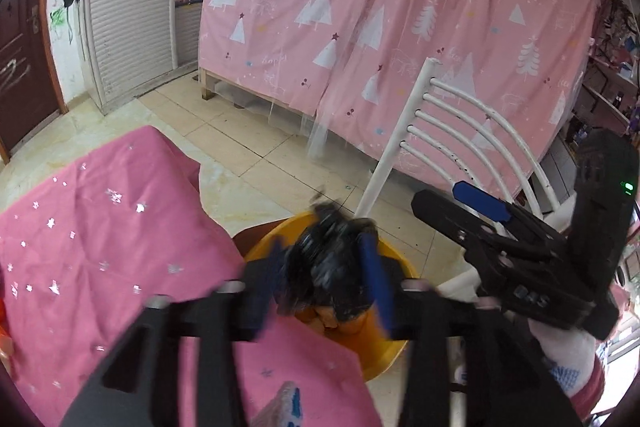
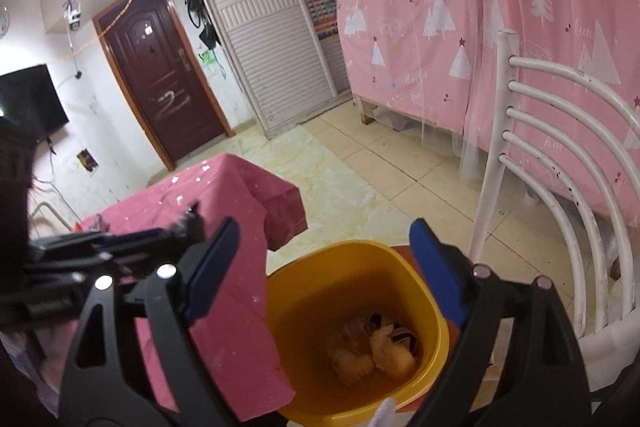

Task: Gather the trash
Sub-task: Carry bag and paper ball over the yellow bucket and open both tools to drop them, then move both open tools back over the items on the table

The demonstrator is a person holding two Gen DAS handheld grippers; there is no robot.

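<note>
Releasing over the round yellow plastic bin (image 2: 356, 327), keep your left hand-held gripper (image 1: 326, 287) parted until the crumpled black wrapper (image 1: 332, 267) drops clear.

Crumpled black trash (image 1: 332, 267) above yellow bin (image 2: 420, 379); pale scraps (image 2: 372, 351) inside bin

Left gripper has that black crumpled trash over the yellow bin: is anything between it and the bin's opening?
Nothing visible blocks the drop. The black crumpled trash sits between the left gripper fingers right above the yellow bin, whose mouth is open. The right gripper hovers over the bin's mouth, empty, its jaws wide apart.
</note>
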